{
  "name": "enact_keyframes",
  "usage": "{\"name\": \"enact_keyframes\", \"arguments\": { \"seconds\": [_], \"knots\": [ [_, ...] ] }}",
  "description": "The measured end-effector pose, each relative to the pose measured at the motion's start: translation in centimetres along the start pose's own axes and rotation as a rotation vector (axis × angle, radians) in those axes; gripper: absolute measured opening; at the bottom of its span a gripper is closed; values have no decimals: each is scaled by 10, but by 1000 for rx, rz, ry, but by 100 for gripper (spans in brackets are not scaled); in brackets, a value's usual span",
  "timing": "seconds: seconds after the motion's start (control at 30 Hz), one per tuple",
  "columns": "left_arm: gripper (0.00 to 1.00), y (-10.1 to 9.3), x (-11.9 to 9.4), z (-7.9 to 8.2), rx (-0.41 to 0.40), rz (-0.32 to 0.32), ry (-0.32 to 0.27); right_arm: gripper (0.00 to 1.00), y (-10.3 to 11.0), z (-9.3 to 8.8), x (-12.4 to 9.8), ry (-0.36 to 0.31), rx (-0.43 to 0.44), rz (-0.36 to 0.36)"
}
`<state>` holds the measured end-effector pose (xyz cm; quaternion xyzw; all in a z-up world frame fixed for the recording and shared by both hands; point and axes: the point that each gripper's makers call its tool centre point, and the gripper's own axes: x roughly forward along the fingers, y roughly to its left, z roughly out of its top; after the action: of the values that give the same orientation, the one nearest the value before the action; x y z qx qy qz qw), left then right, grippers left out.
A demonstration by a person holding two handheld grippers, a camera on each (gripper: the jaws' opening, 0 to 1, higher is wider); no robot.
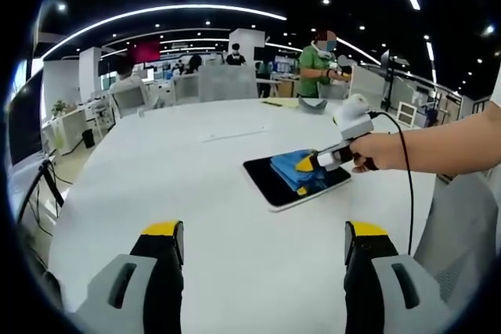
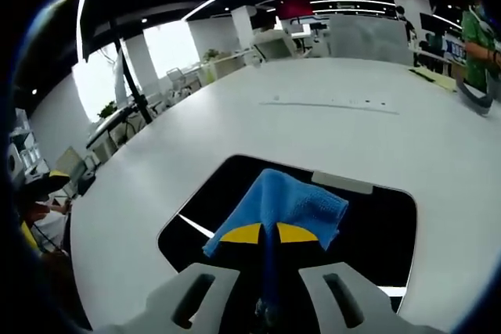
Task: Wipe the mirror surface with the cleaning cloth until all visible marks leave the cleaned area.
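A dark rectangular mirror (image 1: 270, 181) (image 2: 383, 232) with a pale frame lies flat on the white table (image 1: 196, 185) (image 2: 313, 123). A blue cleaning cloth (image 1: 301, 170) (image 2: 286, 205) rests on its surface. My right gripper (image 2: 264, 234) is shut on the cloth, its yellow-tipped jaws closed together and pressing it onto the glass; in the left gripper view that gripper (image 1: 307, 163) comes in from the right, held by a hand (image 1: 380, 152). My left gripper (image 1: 264, 244) hovers open over bare table, nearer than the mirror, with nothing between its jaws.
Grey chairs (image 1: 227, 84) stand along the far table edge. A person in green (image 1: 317, 68) stands behind the table at the back right. A yellowish sheet (image 1: 282, 102) and a grey item (image 1: 313, 105) lie near the far edge. A cable (image 1: 407, 170) trails from the right gripper.
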<state>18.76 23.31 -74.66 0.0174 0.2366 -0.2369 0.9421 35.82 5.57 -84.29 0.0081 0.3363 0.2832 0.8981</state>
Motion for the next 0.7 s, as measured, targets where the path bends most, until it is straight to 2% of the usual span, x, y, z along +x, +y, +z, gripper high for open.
{"name": "enact_keyframes", "arguments": {
  "seconds": [0.33, 0.7],
  "knots": [
    [85, 1, 0, -1, -4, -3, 7, 1, 2, 9, 11, 3, -7, -2],
    [85, 15, -1, -7, -16, 18, 18, 1, 6, 20, 27, 3, -15, 4]
  ]
}}
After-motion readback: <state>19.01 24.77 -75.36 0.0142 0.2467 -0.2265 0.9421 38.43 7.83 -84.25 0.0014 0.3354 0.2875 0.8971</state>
